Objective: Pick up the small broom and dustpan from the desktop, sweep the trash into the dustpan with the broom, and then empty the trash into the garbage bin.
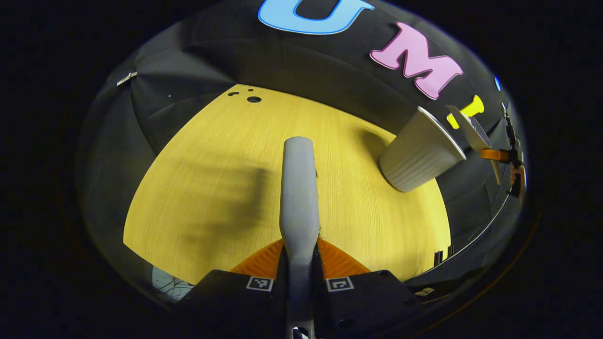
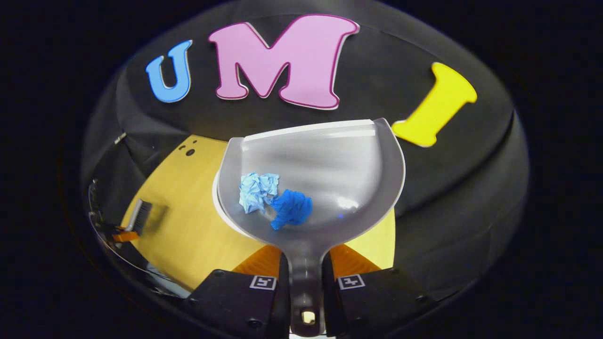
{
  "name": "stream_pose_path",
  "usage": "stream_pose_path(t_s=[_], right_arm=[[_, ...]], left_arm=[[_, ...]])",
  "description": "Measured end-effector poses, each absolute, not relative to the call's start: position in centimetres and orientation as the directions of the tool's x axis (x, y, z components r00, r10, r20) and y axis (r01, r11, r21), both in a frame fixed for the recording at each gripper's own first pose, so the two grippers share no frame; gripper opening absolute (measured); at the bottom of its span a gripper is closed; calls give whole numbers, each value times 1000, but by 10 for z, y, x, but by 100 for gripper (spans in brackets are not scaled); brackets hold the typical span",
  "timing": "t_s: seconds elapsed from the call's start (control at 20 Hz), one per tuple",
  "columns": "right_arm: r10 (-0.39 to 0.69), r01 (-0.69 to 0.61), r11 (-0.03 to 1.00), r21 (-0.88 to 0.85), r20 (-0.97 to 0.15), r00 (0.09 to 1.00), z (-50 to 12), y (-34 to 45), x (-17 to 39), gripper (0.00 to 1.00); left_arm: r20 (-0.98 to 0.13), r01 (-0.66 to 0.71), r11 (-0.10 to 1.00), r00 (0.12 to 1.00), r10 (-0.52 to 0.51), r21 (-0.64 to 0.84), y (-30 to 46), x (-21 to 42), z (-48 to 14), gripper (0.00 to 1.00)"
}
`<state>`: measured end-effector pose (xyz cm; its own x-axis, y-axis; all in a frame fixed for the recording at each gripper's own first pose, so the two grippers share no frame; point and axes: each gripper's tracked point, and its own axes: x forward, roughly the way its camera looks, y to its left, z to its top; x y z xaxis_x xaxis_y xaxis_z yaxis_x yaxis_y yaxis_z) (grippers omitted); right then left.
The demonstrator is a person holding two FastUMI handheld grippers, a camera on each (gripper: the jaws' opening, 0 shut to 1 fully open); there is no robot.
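Observation:
My left gripper (image 1: 299,263) is shut on the grey broom (image 1: 297,188), which points forward above the yellow desktop (image 1: 207,188). In the right gripper view my right gripper (image 2: 306,270) is shut on the handle of the translucent grey dustpan (image 2: 330,160), held level in the air. A light blue paper wad (image 2: 256,190) and a darker blue wad (image 2: 292,208) lie in the pan. The white garbage bin (image 1: 419,153) stands at the right of the desktop; its rim (image 2: 215,195) peeks out just under the pan's left edge. The dustpan (image 1: 473,132) hangs above and beyond the bin. The broom's bristles (image 2: 140,216) show far left.
Small dark holes (image 1: 253,99) mark the desktop's far corner. The black cloth wall closes in behind the desk and on both sides. The desktop's front edge runs just ahead of my left fingers.

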<state>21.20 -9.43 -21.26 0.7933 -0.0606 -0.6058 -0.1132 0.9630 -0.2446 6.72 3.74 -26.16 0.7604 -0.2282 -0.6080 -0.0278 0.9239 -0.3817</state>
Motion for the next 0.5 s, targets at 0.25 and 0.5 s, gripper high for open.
stream_pose_path(t_s=[0.25,0.5], right_arm=[[-130,-103,910,-402,-513,848,-224,-85,240,32],[-206,-89,839,-537,-464,862,-237,-92,254,32]], left_arm=[[-586,-42,923,784,-207,-382,38,72,-250,27],[-576,-50,915,791,-208,-400,36,70,-247,26]])
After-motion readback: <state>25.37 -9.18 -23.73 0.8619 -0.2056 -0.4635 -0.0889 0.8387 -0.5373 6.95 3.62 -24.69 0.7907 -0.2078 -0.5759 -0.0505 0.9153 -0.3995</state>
